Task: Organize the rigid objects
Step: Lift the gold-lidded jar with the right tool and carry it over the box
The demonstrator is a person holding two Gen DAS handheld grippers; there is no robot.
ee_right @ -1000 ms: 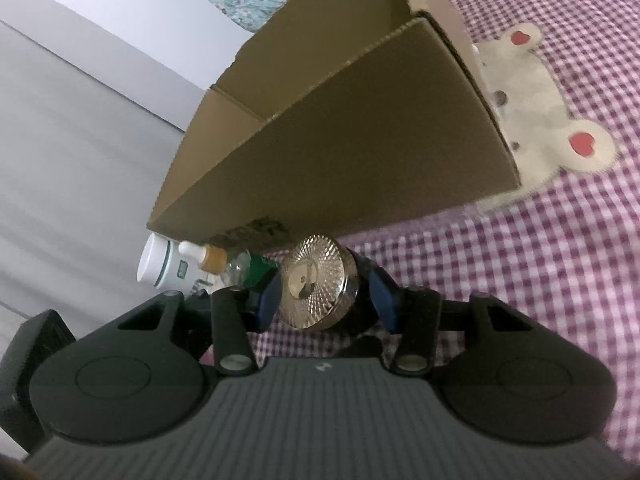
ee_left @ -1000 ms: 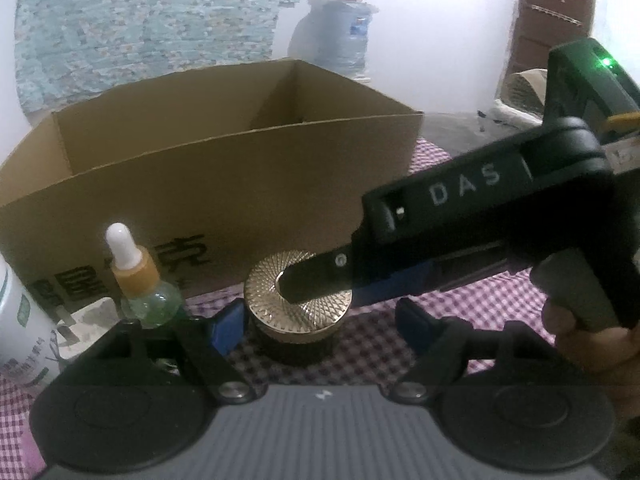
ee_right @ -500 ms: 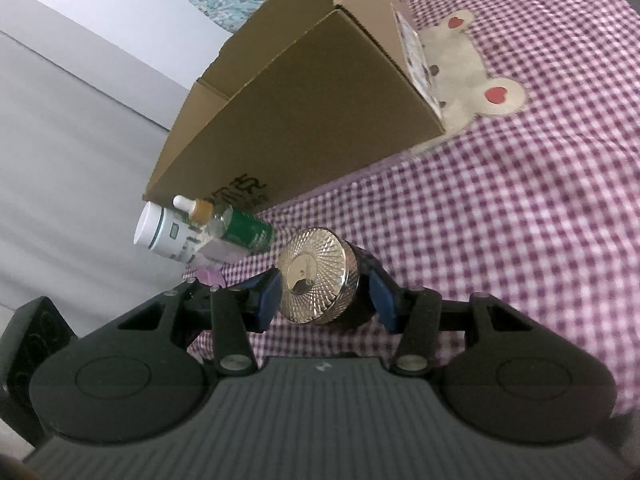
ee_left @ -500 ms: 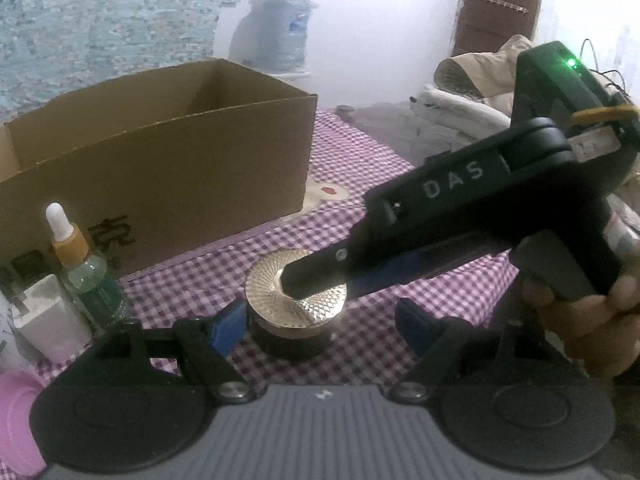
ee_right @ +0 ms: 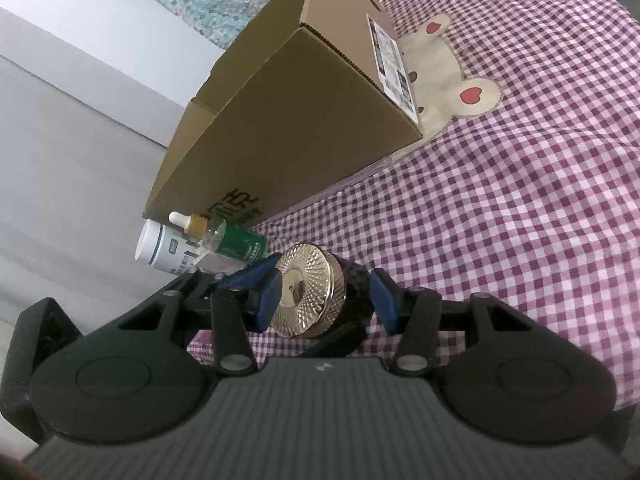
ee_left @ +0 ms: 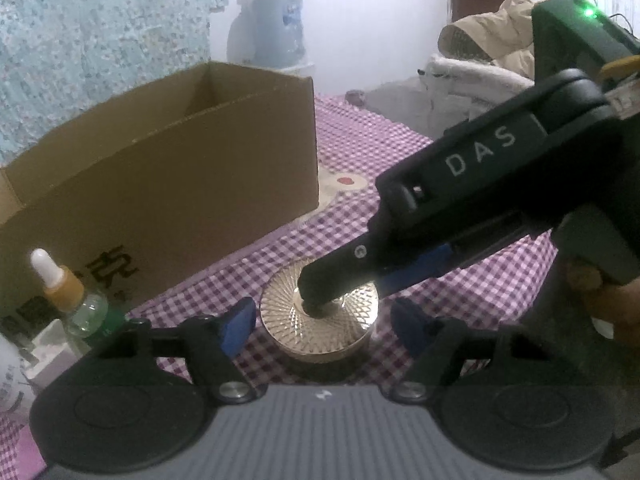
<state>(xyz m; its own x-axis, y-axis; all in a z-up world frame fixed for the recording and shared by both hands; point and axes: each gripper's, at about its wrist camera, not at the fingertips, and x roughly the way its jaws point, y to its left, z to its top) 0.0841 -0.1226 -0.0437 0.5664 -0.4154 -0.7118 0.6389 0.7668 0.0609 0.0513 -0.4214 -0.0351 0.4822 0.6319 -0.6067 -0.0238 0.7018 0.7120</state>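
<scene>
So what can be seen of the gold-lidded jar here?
The gold-lidded jar is squat and round, with a dark body under a shiny lid cut in a radiating pattern around a smooth centre. It stands upright on the checked cloth. The right tongs straddle it; the left tongs, just closing, flank it without visible contact.

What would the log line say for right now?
right gripper: shut on gold-lidded dark round jar | left gripper: open, jaws just closing around jar, no contact | brown cardboard box: behind jar
</scene>
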